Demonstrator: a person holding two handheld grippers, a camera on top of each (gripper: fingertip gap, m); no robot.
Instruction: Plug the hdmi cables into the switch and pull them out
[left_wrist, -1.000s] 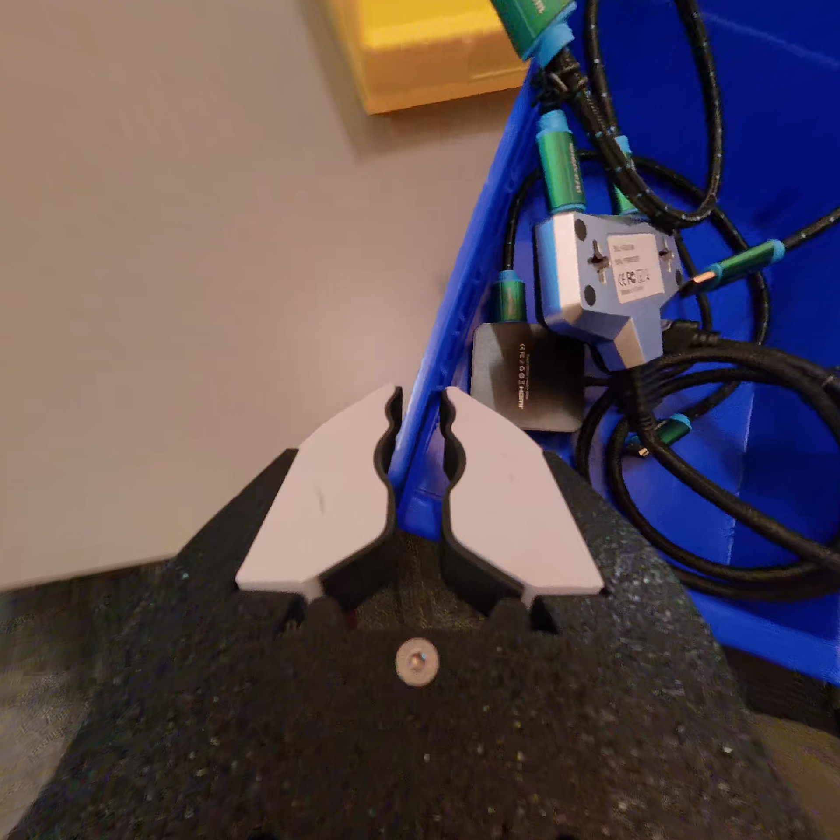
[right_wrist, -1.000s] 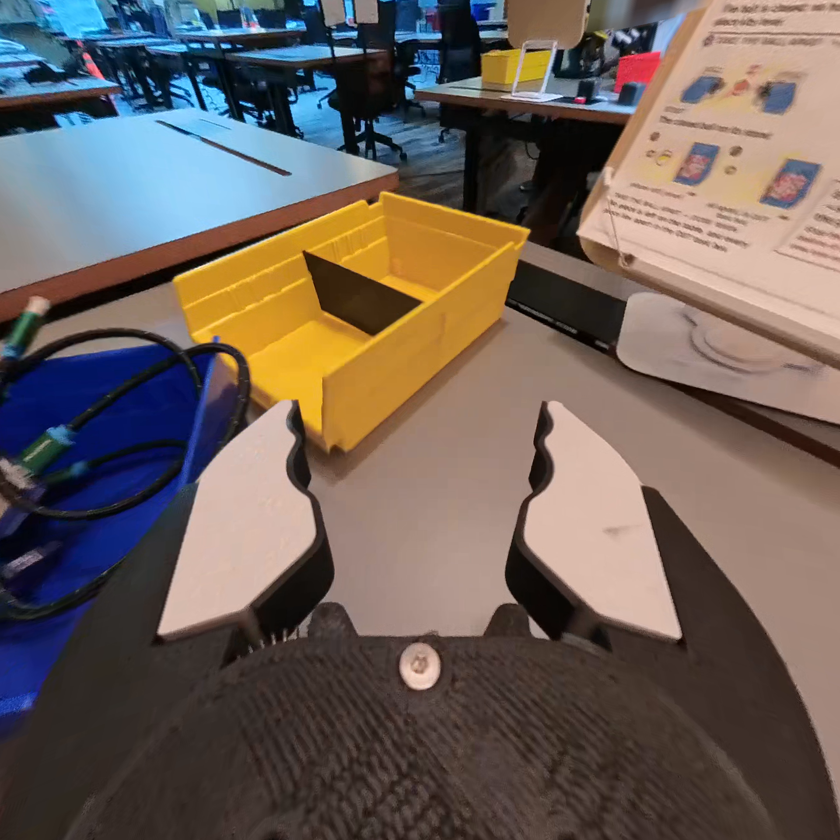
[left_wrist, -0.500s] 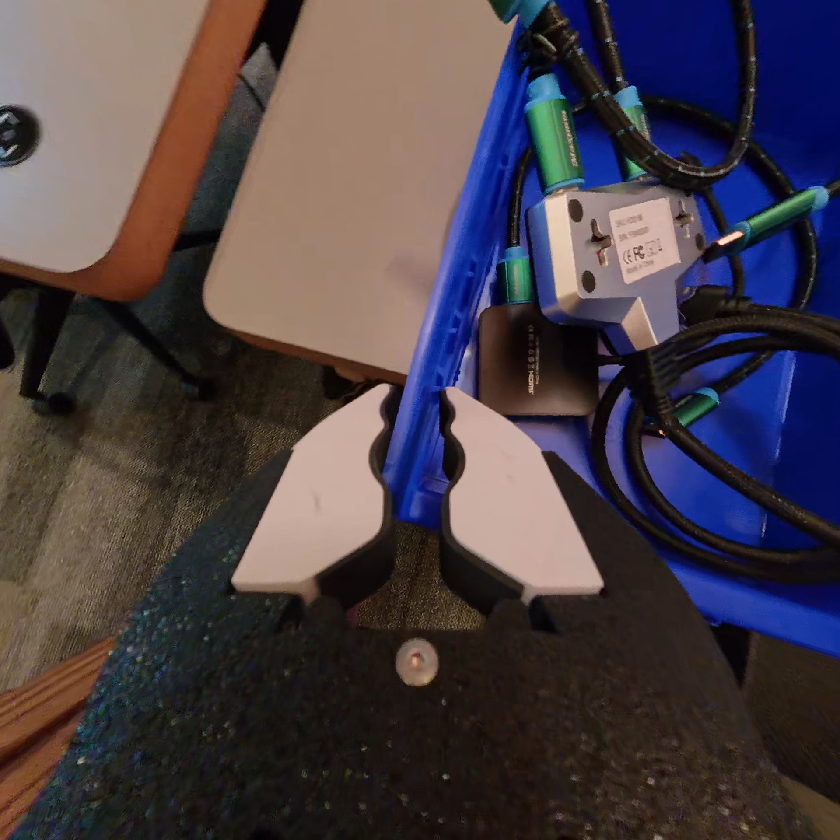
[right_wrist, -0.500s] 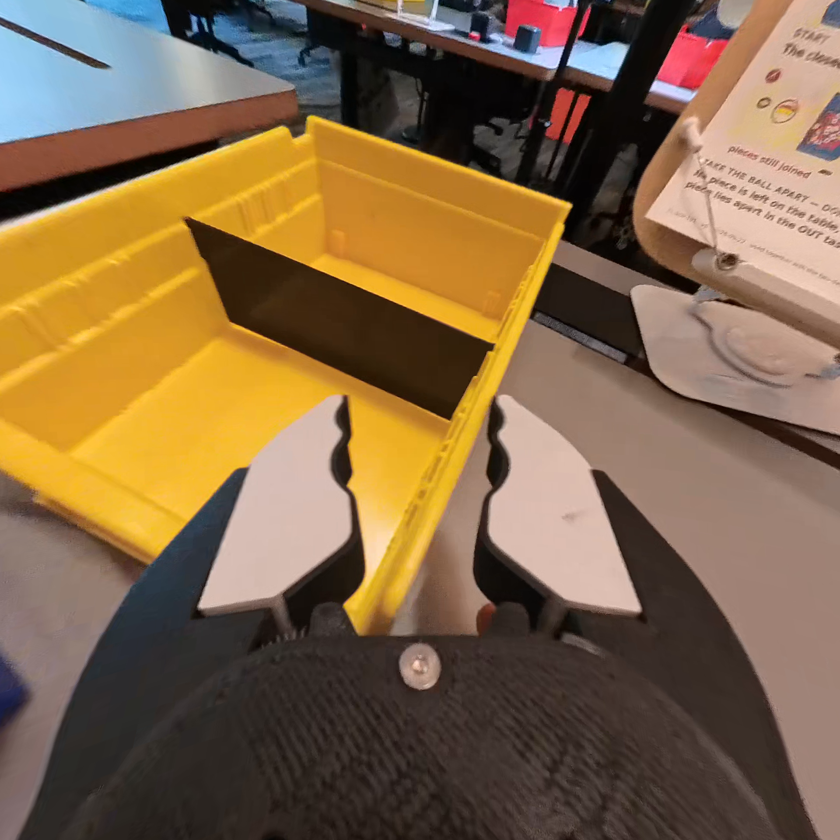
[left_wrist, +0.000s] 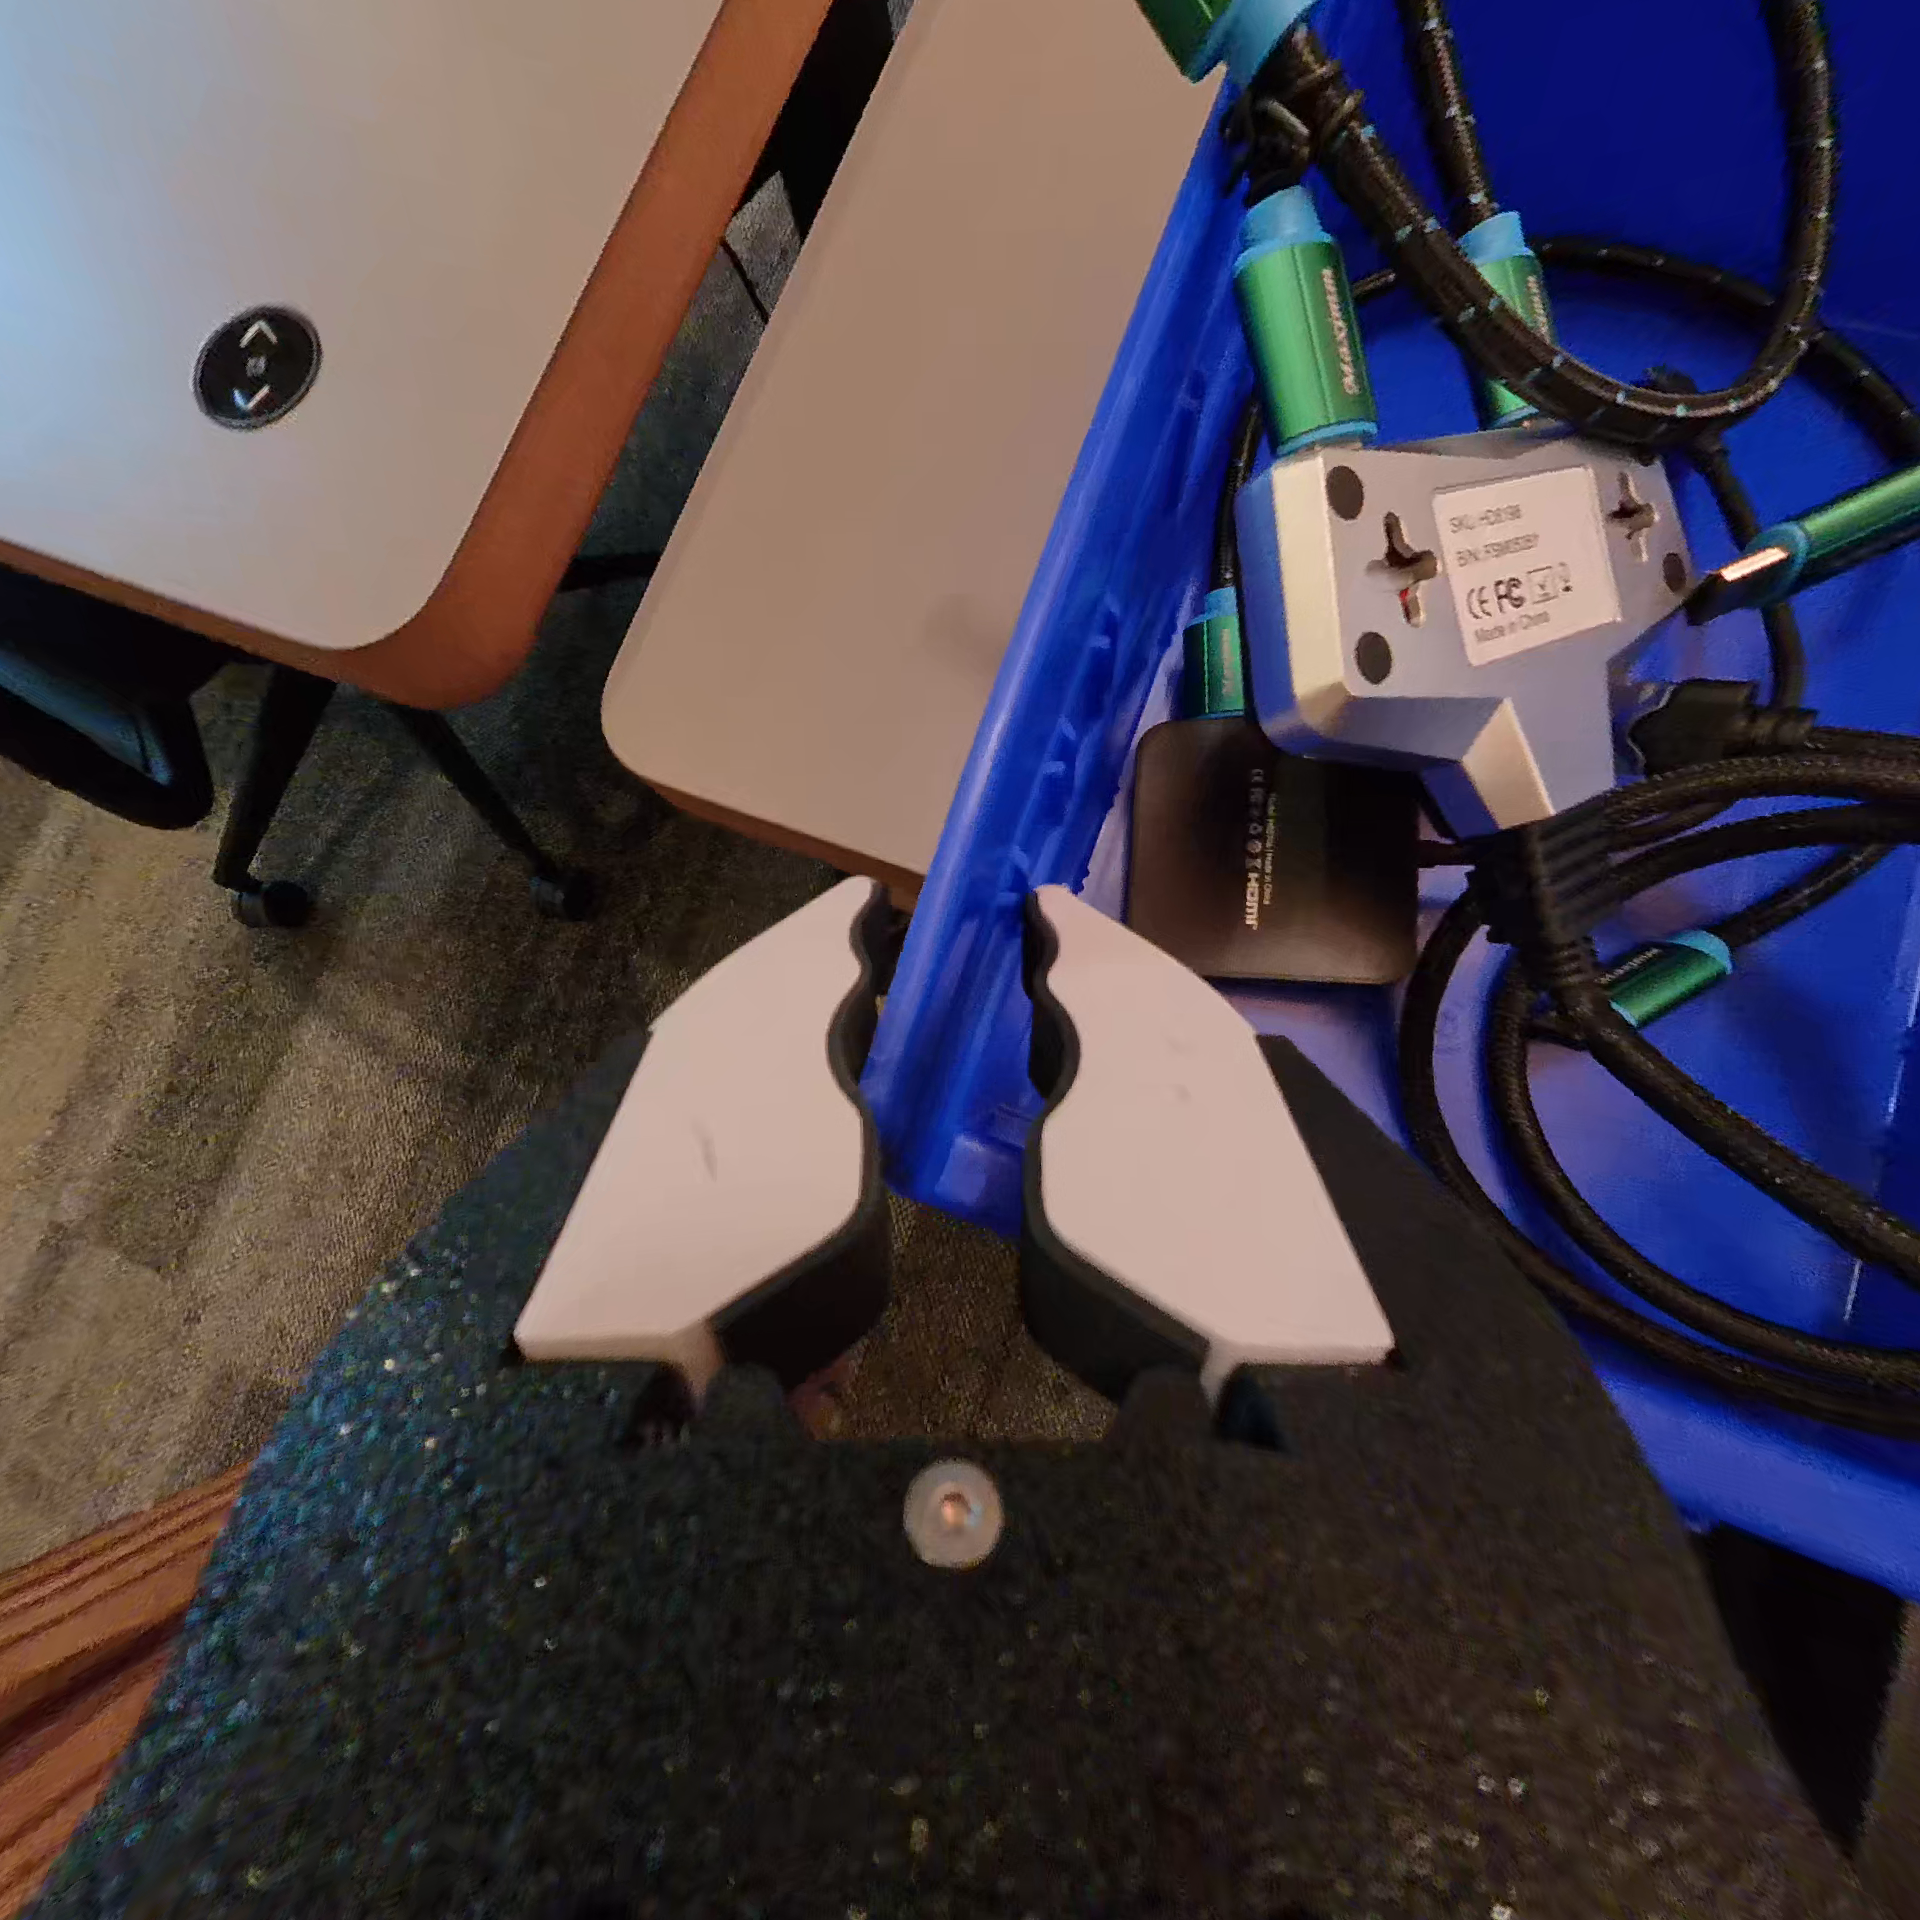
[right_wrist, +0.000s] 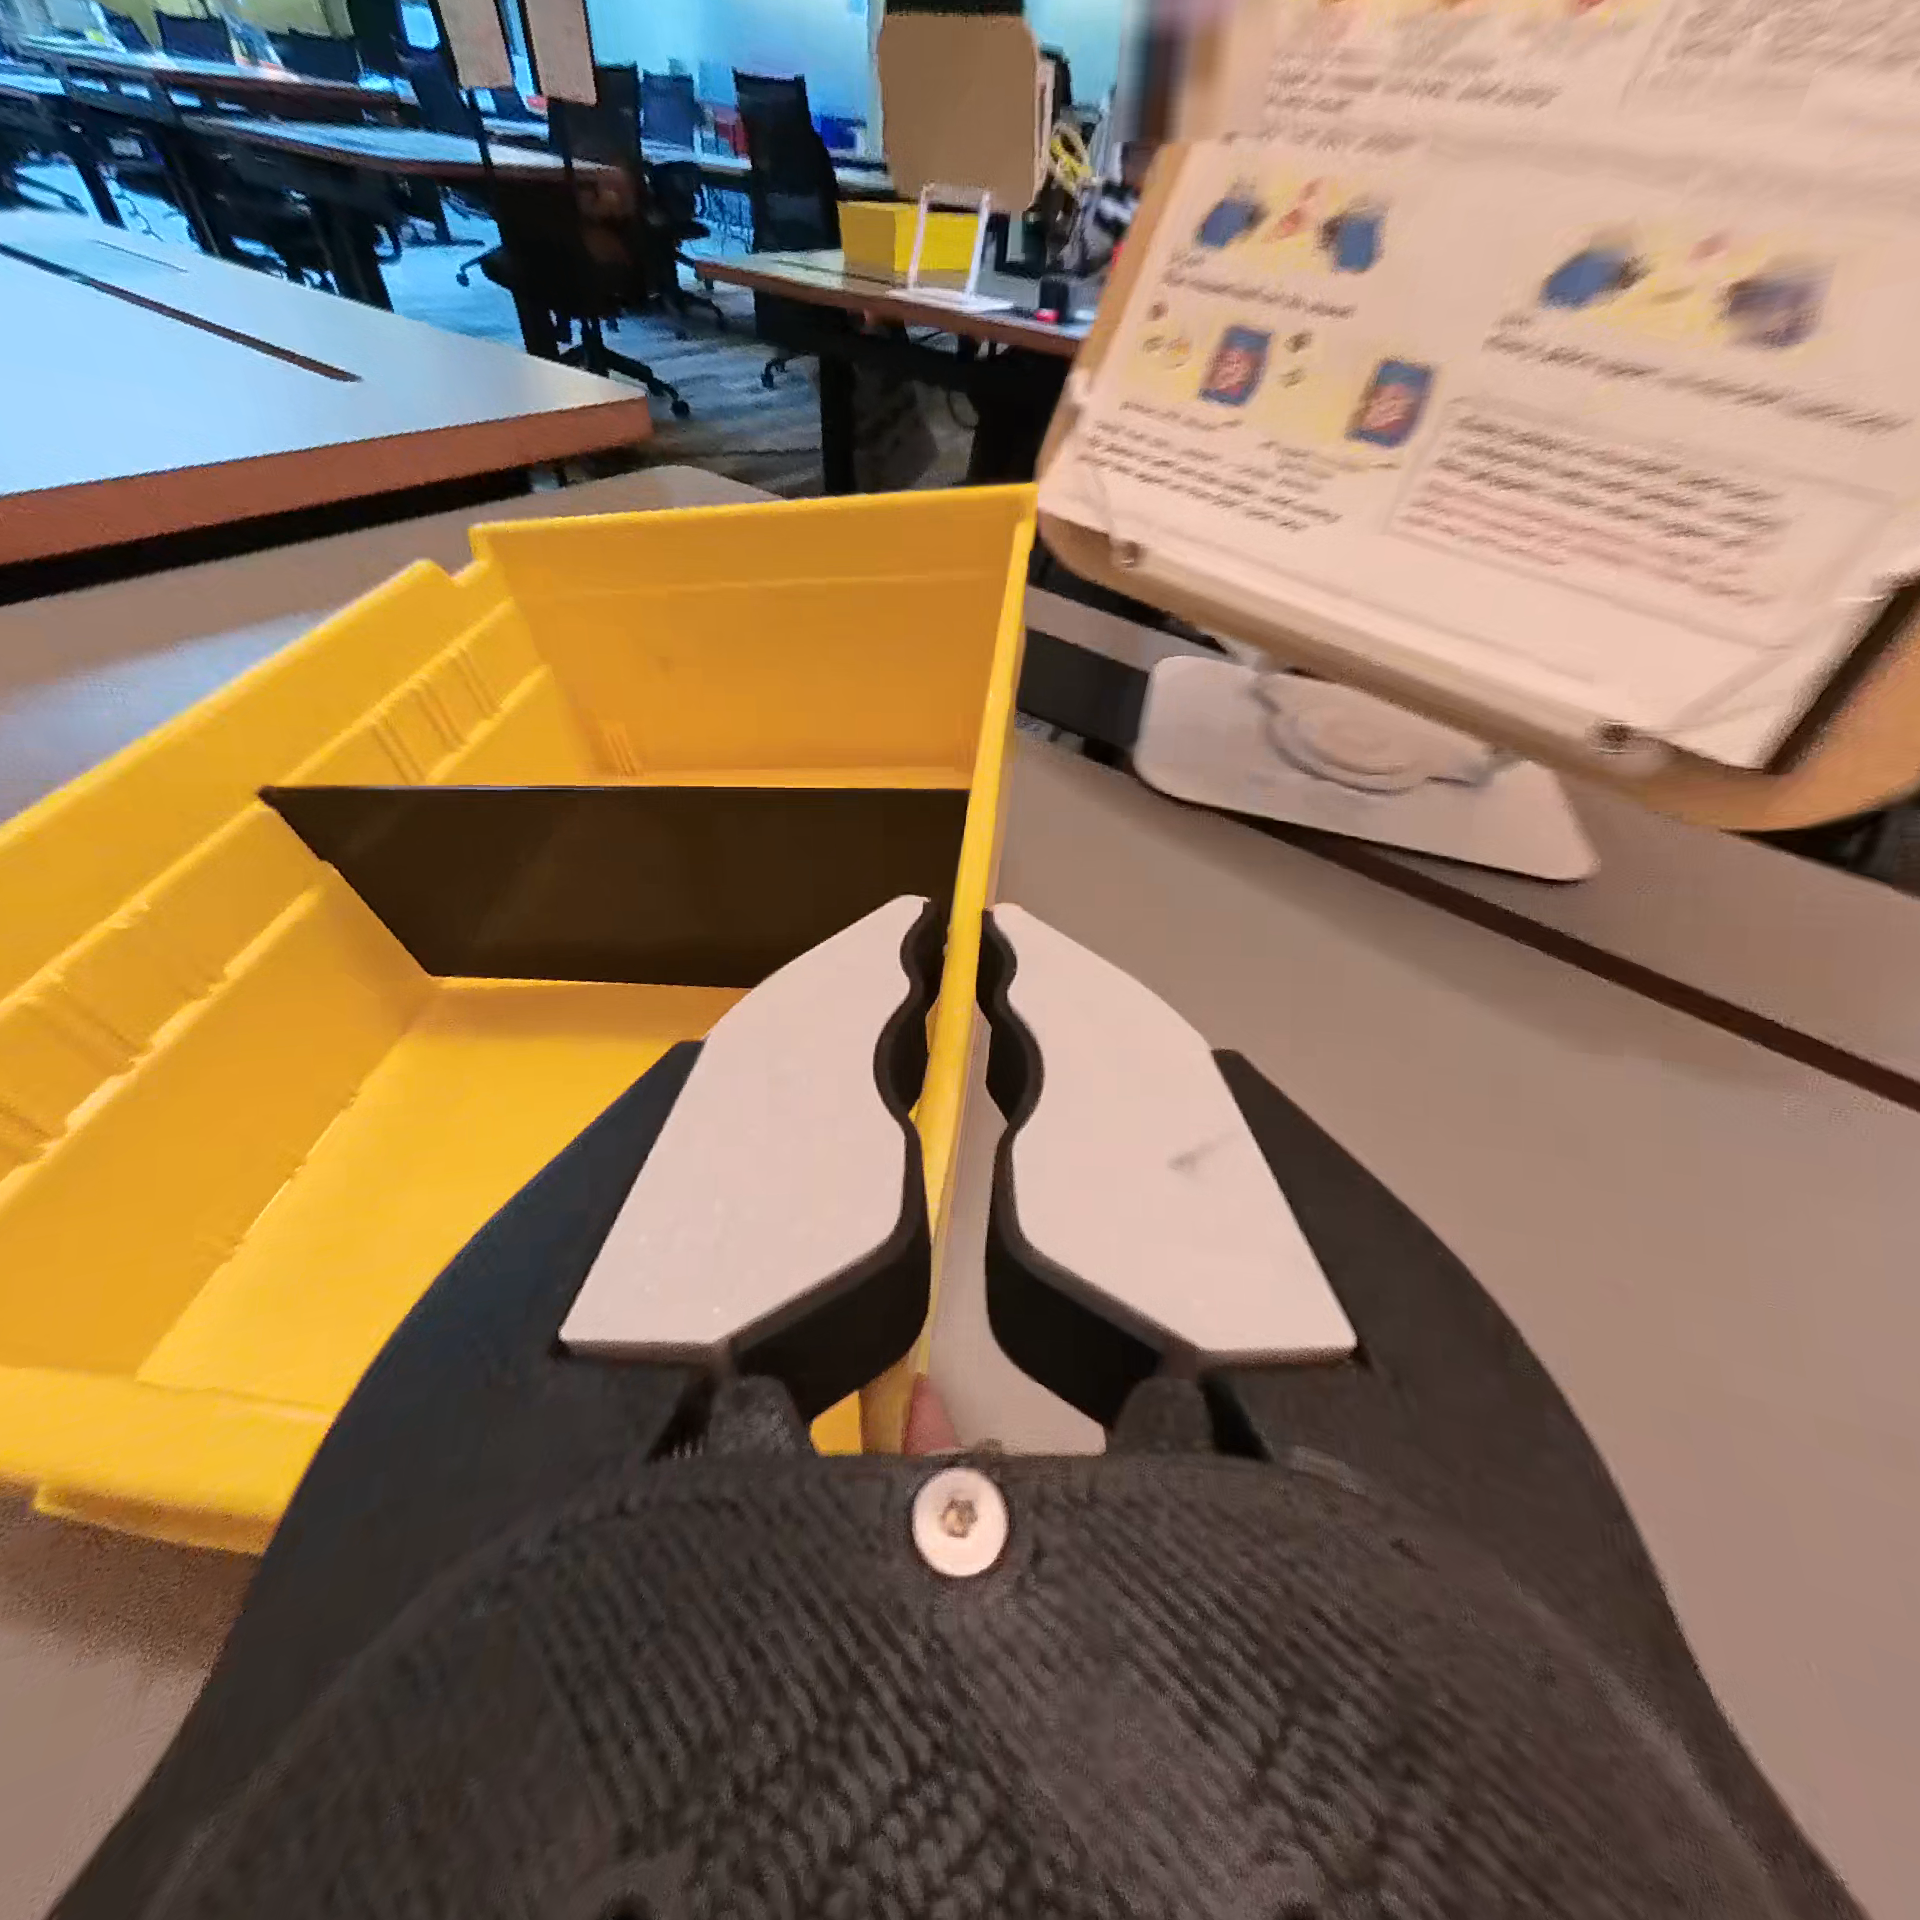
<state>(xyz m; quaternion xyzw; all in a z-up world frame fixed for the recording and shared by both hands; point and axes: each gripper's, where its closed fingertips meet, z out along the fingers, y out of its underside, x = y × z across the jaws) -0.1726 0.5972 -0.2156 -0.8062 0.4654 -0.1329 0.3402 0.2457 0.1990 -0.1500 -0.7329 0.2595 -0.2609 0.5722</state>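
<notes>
My left gripper (left_wrist: 951, 920) is shut on the left wall of a blue bin (left_wrist: 1049, 790) and holds it in the air above the floor. Inside the bin lie a silver HDMI switch (left_wrist: 1455, 603) upside down, a small black switch box (left_wrist: 1273, 868), and several black braided HDMI cables (left_wrist: 1579, 1122) with green plugs (left_wrist: 1304, 322). Two green plugs sit in the silver switch. My right gripper (right_wrist: 961, 920) is shut on the right wall of a yellow bin (right_wrist: 982, 727), which has a black divider (right_wrist: 623, 883) and nothing inside.
Below the blue bin are grey tabletops with brown edges (left_wrist: 873, 468), one with a round black control (left_wrist: 258, 366), and carpet floor (left_wrist: 260, 1091). A tilted instruction board on a white stand (right_wrist: 1475, 416) stands right of the yellow bin. Desks and chairs fill the background.
The left gripper lifted the blue bin off the table and out over the floor. The right gripper moved to the yellow bin and closed on its right wall.
</notes>
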